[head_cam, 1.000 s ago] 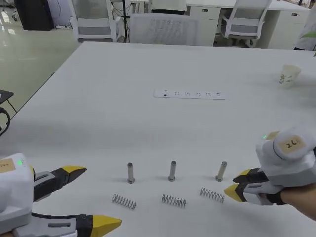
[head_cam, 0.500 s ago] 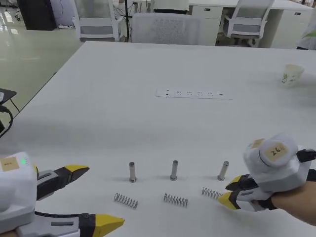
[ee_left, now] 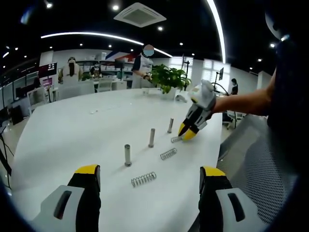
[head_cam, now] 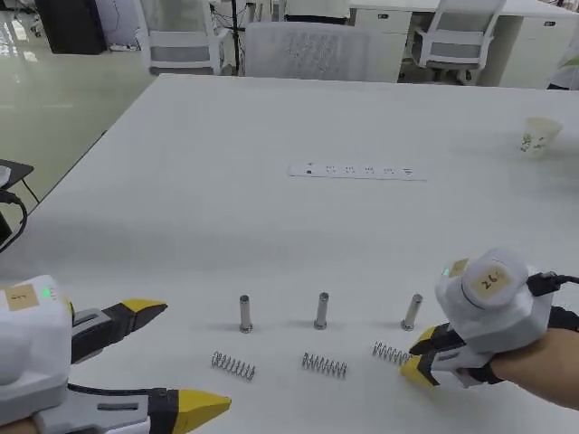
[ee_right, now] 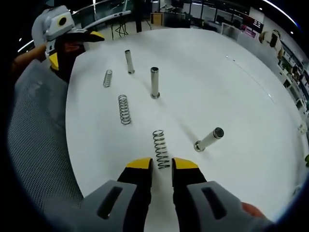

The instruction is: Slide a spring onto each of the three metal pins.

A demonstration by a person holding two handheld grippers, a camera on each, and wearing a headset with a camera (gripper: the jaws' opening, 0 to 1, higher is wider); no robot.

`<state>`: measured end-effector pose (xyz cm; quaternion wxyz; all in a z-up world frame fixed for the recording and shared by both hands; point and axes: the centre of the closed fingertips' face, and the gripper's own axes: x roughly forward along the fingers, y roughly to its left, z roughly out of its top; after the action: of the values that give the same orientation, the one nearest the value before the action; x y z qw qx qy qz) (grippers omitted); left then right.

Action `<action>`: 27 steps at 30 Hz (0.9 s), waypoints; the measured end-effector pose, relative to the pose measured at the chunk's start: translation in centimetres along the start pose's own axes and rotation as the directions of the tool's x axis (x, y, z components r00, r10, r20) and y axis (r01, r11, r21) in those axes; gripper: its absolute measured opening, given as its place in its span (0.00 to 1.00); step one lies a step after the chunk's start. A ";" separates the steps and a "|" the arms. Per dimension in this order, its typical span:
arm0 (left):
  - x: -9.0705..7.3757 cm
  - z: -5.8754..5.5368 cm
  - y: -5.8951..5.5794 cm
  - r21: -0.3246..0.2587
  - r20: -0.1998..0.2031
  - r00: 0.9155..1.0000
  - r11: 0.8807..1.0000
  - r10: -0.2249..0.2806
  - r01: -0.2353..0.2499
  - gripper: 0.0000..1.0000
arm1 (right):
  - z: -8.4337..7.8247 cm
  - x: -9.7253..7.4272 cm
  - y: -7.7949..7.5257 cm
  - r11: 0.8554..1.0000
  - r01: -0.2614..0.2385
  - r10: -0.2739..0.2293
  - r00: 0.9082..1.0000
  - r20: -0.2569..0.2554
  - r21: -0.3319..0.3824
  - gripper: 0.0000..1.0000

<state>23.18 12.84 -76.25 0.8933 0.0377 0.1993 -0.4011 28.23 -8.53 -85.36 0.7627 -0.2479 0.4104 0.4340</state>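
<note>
Right gripper, in the head view, has its tips at the rightmost spring, beside three pins, with wide bare counter beyond. Left gripper view: left gripper gapes wide, and the springs lie near the counter's edge. Right gripper view: jaws narrowly apart around the spring's end, contact unclear.

A white table carries three grey metal pins upright in a row, with three coiled wire springs lying just in front. Farther back lie a flat white power strip and, far right, a pale paper cup.
</note>
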 end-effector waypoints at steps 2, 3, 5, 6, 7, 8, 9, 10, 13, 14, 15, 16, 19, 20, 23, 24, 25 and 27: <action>0.0 0.0 0.0 0.000 0.000 1.000 1.000 0.000 0.000 0.81 | 0.0 0.1 0.0 1.000 -0.002 0.002 1.000 -0.004 -0.002 0.13; 0.0 0.0 0.0 0.000 0.000 1.000 1.000 0.000 0.000 0.81 | 0.0 0.2 0.0 1.000 -0.003 0.003 1.000 -0.008 -0.006 0.13; 0.0 0.0 0.0 -0.001 0.000 1.000 1.000 0.000 0.000 0.81 | -0.1 0.2 0.0 1.000 -0.002 0.002 1.000 -0.016 -0.014 0.12; 0.0 0.0 0.0 -0.001 0.001 1.000 1.000 -0.001 0.001 0.81 | -0.1 0.3 0.0 1.000 -0.002 0.002 1.000 -0.017 -0.016 0.12; 0.0 0.0 0.0 -0.001 0.001 1.000 1.000 -0.001 0.001 0.81 | -0.1 0.3 0.0 1.000 -0.003 0.003 1.000 -0.018 -0.016 0.12; 0.0 0.0 0.0 -0.001 0.001 1.000 1.000 -0.001 0.001 0.81 | -0.1 0.3 0.0 1.000 -0.004 0.004 1.000 -0.019 -0.015 0.11; 0.0 0.0 0.0 -0.001 0.000 1.000 1.000 -0.002 0.002 0.81 | -0.2 0.3 0.0 1.000 -0.004 0.003 1.000 -0.022 -0.017 0.11; 0.0 0.0 0.0 -0.001 0.000 1.000 1.000 -0.002 0.002 0.81 | -0.3 0.3 0.0 1.000 -0.004 0.003 1.000 -0.026 -0.019 0.10; 0.0 0.0 0.0 -0.002 0.001 1.000 1.000 -0.003 0.003 0.81 | -0.2 0.3 0.1 1.000 -0.006 0.006 1.000 -0.026 -0.021 0.10; 0.0 0.0 0.0 -0.003 0.002 1.000 1.000 -0.004 0.004 0.81 | -0.3 0.3 0.0 1.000 -0.007 0.007 1.000 -0.027 -0.020 0.09; 0.0 0.0 -0.1 -0.002 0.001 1.000 1.000 -0.005 0.005 0.81 | -0.3 0.3 0.0 1.000 -0.007 0.007 1.000 -0.028 -0.020 0.09; 0.0 0.0 -0.1 -0.002 0.000 1.000 1.000 -0.006 0.006 0.80 | -0.3 0.3 0.0 1.000 -0.007 0.006 1.000 -0.028 -0.020 0.09; 0.1 -0.1 -0.2 -0.002 0.001 1.000 1.000 -0.010 0.010 0.80 | -0.2 0.3 0.0 1.000 -0.006 0.005 1.000 -0.030 -0.022 0.08; 0.1 -0.1 -0.2 -0.002 0.001 1.000 1.000 -0.010 0.010 0.80 | -0.2 0.3 0.0 1.000 -0.005 0.004 1.000 -0.029 -0.022 0.08; 0.1 -0.1 -0.3 -0.002 -0.001 1.000 1.000 -0.013 0.013 0.80 | -0.2 0.3 0.0 1.000 -0.005 0.004 1.000 -0.028 -0.021 0.08; 0.1 -0.2 -0.3 -0.003 -0.002 1.000 1.000 -0.015 0.015 0.80 | -0.2 0.2 0.0 1.000 -0.003 0.003 1.000 -0.028 -0.021 0.08; 0.1 -0.2 -0.3 -0.002 -0.003 1.000 1.000 -0.016 0.016 0.80 | -0.2 0.2 0.0 1.000 -0.005 0.004 1.000 -0.027 -0.021 0.08; 0.1 -0.2 -0.4 -0.003 -0.004 1.000 1.000 -0.020 0.020 0.79 | -0.1 0.1 0.1 1.000 -0.006 0.005 1.000 -0.025 -0.022 0.08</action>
<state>22.84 12.57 -76.44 0.8889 0.0354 0.2022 -0.4095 28.12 -8.55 -85.48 0.7535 -0.2605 0.4158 0.4376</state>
